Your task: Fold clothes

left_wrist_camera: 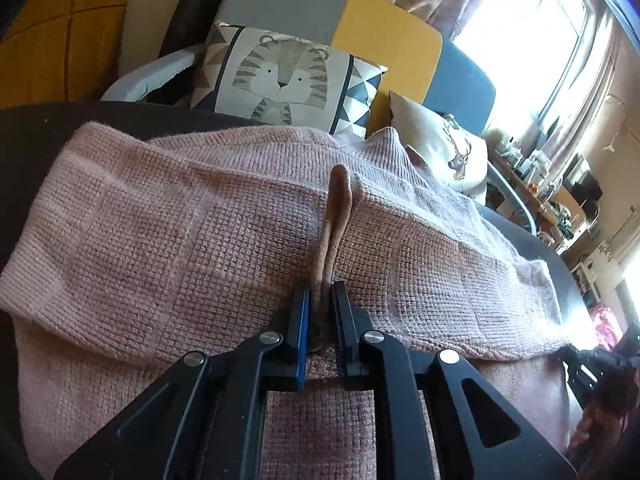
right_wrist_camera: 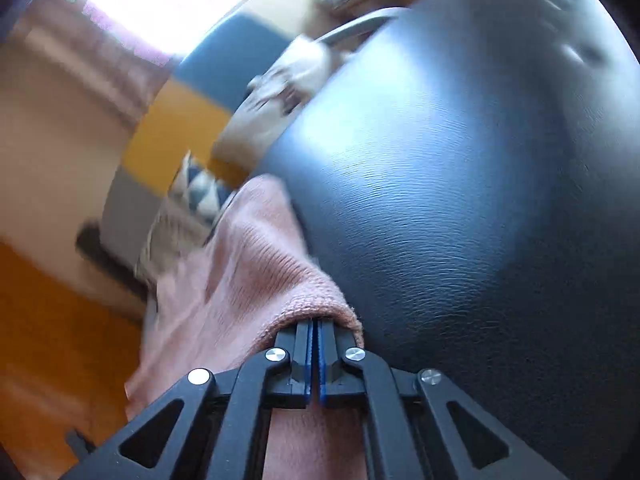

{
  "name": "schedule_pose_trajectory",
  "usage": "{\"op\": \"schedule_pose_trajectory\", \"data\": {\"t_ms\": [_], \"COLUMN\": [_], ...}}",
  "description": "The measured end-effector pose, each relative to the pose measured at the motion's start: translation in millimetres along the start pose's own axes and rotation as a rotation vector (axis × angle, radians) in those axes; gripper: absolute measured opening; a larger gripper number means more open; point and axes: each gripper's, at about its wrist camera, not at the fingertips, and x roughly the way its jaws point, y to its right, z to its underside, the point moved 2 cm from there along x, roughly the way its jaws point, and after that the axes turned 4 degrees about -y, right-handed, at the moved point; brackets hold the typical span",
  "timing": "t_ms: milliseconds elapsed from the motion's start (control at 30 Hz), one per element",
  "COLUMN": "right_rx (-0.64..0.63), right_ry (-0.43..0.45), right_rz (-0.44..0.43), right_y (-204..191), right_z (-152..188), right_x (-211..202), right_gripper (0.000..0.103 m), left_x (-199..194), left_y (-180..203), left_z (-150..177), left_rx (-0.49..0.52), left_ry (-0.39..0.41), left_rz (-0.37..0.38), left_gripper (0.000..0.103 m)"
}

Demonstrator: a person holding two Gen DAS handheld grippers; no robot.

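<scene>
Pink knit sweater pinched in both grippers over a dark leather surface.

Spread wide across the dark surface in the left wrist view, with a tiger-print cushion at far left-centre and a deer-print cushion at far right. Left gripper clamped on a raised ridge of the knit near centre, fabric bunched between the fingers. In the right wrist view, right gripper closed tight on a ribbed edge of the sweater, left of the bare leather.
</scene>
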Motion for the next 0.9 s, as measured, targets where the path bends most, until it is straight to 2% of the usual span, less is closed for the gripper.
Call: {"op": "schedule_pose_trajectory", "data": {"t_ms": [233, 300, 433, 533, 600, 700, 800, 867, 900], "right_rx": [-0.081, -0.145, -0.260, -0.303, -0.304, -0.217, -0.135, -0.138, -0.151], "right_ry": [0.004, 0.016, -0.092, -0.160, -0.201, -0.178, -0.176, -0.165, -0.152], "right_rz": [-0.043, -0.053, 0.033, 0.083, 0.124, 0.115, 0.061, 0.077, 0.087], "right_y": [-1, -14, -39, -39, -31, -11, 5, 4, 0], "right_z": [-5, -19, -52, -62, -64, -73, -77, -75, -74], "right_x": [-30, -23, 45, 88, 108, 111, 106, 91, 83], "right_gripper": [0.011, 0.013, 0.014, 0.014, 0.010, 0.000, 0.000, 0.001, 0.005], "left_x": [-1, -1, 0, 1, 1, 2, 1, 1, 1], "left_y": [3, 2, 0, 2, 2, 0, 1, 1, 1], "left_z": [2, 2, 2, 2, 3, 3, 5, 5, 5], "left_rx": [0.011, 0.012, 0.005, 0.012, 0.013, 0.009, 0.008, 0.006, 0.005], "left_ry": [0.009, 0.011, 0.013, 0.018, 0.021, 0.023, 0.024, 0.024, 0.024], "left_rz": [-0.016, -0.017, -0.009, -0.017, -0.017, -0.010, -0.009, -0.007, -0.006], "left_gripper": [0.013, 0.013, 0.013, 0.013, 0.013, 0.014, 0.014, 0.014, 0.014]}}
